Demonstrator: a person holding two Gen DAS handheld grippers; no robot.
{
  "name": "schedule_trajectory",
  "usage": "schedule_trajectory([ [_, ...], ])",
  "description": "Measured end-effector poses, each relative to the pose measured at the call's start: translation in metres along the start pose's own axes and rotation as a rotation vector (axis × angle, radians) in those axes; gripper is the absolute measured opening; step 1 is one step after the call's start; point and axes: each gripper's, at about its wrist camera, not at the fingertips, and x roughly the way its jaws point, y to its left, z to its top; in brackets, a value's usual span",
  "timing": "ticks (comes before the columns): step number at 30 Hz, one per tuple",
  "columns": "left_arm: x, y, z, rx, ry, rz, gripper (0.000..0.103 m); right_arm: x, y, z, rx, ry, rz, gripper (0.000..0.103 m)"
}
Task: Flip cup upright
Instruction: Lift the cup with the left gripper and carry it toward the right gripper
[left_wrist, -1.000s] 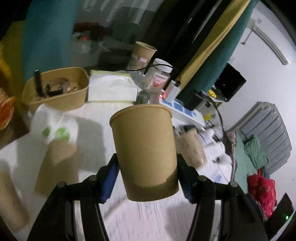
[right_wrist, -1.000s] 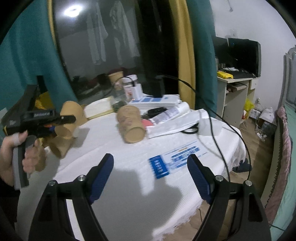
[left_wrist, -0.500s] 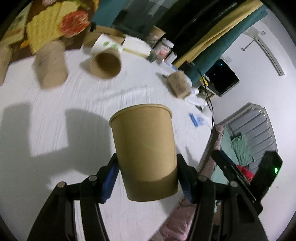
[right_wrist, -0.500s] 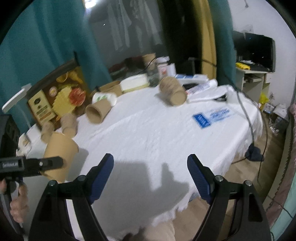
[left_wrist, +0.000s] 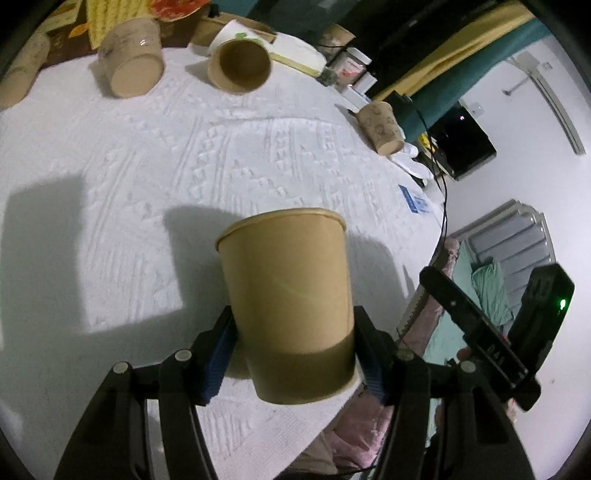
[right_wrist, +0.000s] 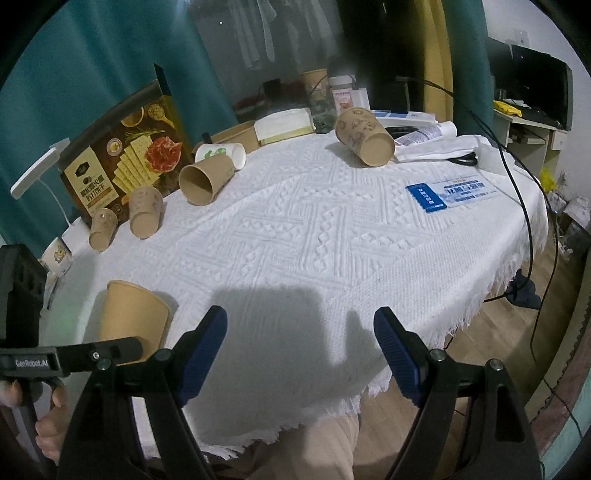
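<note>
My left gripper (left_wrist: 295, 343) is shut on a plain brown paper cup (left_wrist: 288, 295), gripping it near its base with the rim up. The cup stands upright at the near edge of the white tablecloth (left_wrist: 147, 177). It also shows in the right wrist view (right_wrist: 129, 317) at the lower left, held by the left gripper's body (right_wrist: 55, 360). My right gripper (right_wrist: 299, 347) is open and empty, hovering over the table's near edge.
Several brown paper cups lie on their sides: one open-mouthed (right_wrist: 205, 181), one patterned (right_wrist: 364, 136), two smaller (right_wrist: 146, 216). A cracker box (right_wrist: 122, 158), tissue pack (right_wrist: 284, 123), blue leaflet (right_wrist: 450, 194) and a black cable (right_wrist: 517, 177) sit around the table.
The left gripper has carried the cup down toward the table's near edge, still upright. The right gripper has swung to look across the table from the front.
</note>
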Motion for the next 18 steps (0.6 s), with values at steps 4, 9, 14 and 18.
schedule_trajectory([
  [4, -0.002, -0.002, 0.003, 0.014, -0.004, -0.026, 0.077, 0.004, 0.004, 0.006, -0.018, 0.017, -0.009, 0.080],
  [9, -0.009, -0.001, 0.003, 0.011, -0.011, -0.058, 0.079, 0.005, 0.006, 0.012, -0.017, 0.052, 0.041, 0.080],
  [14, -0.033, -0.002, 0.002, 0.047, -0.064, -0.074, 0.079, 0.005, 0.021, 0.021, -0.076, 0.097, 0.082, 0.080],
  [18, -0.056, 0.007, -0.003, 0.053, -0.111, -0.070, 0.079, 0.012, 0.038, 0.028, -0.093, 0.182, 0.198, 0.080],
])
